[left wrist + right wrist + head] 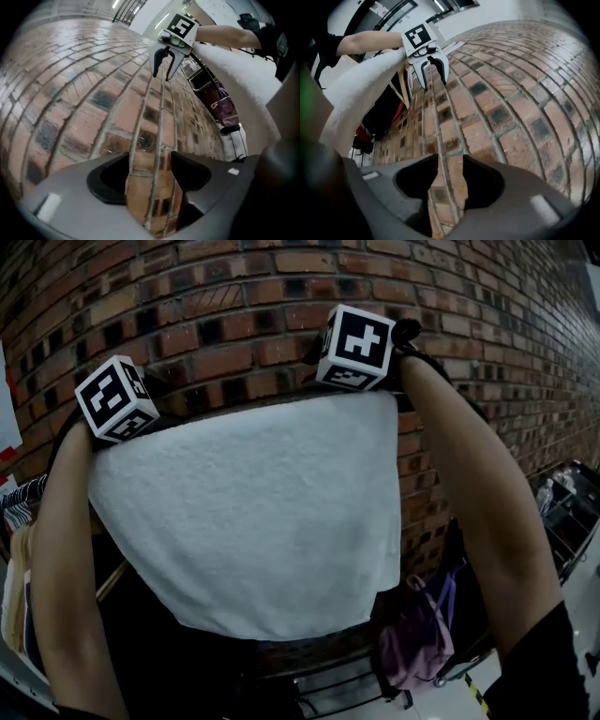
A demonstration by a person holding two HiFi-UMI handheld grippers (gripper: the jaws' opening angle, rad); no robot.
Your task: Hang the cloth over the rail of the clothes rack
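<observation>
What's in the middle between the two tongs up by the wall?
The white cloth fills the stretch between the left tongs and the right tongs. The head view shows it best, with the brick wall behind.

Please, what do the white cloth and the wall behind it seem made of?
The cloth: probably cotton terry, matte, judging by its thick, fuzzy nap. The wall: fired brick, rough and matte, red-brown to dark blocks set in pale mortar joints.

Cloth (253, 521) hangs before brick wall (234, 296), top edge spanning from left gripper (433, 77) at upper left to right gripper (161, 70) at upper right. Both grippers' jaws point toward wall. Bag (417, 634) below cloth's lower right corner. Hanging clothes (14, 587) far left, low.
</observation>
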